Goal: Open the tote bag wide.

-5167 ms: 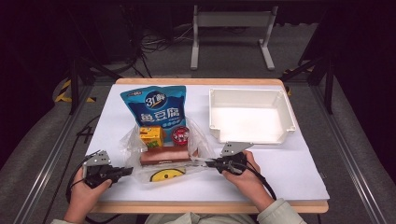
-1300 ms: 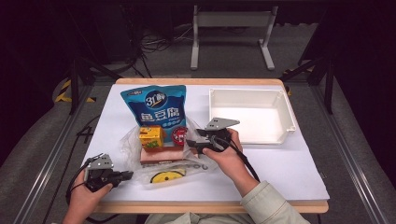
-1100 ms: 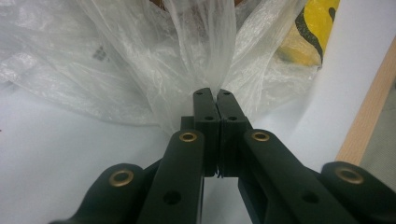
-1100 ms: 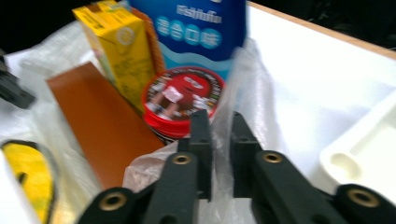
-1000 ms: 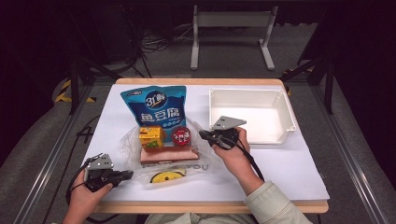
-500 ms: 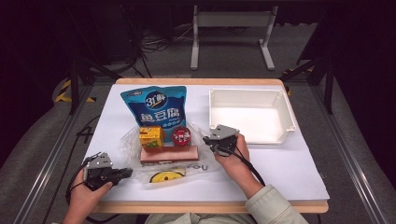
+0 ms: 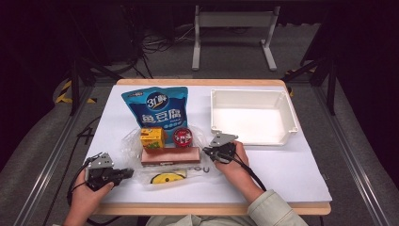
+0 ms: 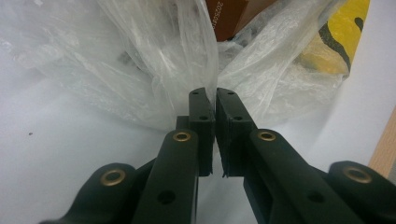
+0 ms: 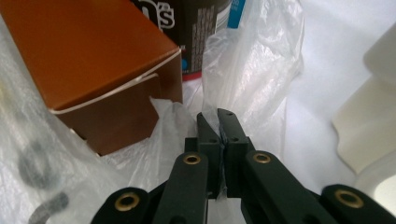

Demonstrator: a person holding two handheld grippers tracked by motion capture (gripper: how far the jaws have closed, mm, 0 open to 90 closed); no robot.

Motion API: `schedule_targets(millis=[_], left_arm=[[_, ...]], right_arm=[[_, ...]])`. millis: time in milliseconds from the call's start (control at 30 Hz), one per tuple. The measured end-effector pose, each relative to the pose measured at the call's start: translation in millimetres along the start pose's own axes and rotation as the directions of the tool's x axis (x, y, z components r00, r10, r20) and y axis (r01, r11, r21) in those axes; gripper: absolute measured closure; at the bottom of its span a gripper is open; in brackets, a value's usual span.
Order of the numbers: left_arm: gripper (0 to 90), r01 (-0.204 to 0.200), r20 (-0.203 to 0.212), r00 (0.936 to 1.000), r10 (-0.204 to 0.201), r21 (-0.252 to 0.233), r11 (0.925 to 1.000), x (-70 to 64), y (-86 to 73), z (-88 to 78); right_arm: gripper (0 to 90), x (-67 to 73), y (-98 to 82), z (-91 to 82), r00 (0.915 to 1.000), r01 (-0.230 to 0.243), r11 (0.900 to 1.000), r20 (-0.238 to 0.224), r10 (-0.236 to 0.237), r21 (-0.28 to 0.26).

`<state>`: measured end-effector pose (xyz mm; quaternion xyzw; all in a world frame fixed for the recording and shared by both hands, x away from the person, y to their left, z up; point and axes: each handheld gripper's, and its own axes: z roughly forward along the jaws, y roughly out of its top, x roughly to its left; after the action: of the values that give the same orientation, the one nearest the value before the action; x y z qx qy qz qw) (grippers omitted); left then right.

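Count at table: one clear plastic bag [image 7: 197, 141], crumpled, lying open at mid-table. Packaged goods in or on it, four: one brown box [image 7: 170, 156], one small yellow carton [image 7: 151, 138], one round red-lidded tub [image 7: 181, 136], one flat yellow packet [image 7: 162, 177] with a black curved mark (contents not readable). One blue pouch [image 7: 157, 108] with white lettering, behind the bag. One white tray [image 7: 253, 117], to the right. Hand-held grippers, two: left gripper [image 7: 123, 174] and right gripper [image 7: 208, 151], each with two black jaws. Two hands. One white table sheet [image 7: 282, 169].
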<state>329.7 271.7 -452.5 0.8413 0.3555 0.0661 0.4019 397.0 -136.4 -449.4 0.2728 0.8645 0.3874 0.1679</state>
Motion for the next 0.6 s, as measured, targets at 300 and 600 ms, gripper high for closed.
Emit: schedule_targets(millis=[300, 600], left_arm=[[56.3, -0.023, -0.03, 0.9993, 0.02, -0.108, 0.9938, -5.8, 10.1, -18.3], [27.4, -0.008, -0.072, 0.9974, -0.009, -0.23, 0.9731, -10.7, 24.9, -40.6]], right_arm=[[89.4, -1.0, -2.7, -0.7, 0.9998, -0.013, 1.0, -0.014, 0.013, -0.005], [89.2, -1.1, -2.5, -0.8, 0.9996, -0.02, 1.0, -0.021, 0.02, -0.008]])
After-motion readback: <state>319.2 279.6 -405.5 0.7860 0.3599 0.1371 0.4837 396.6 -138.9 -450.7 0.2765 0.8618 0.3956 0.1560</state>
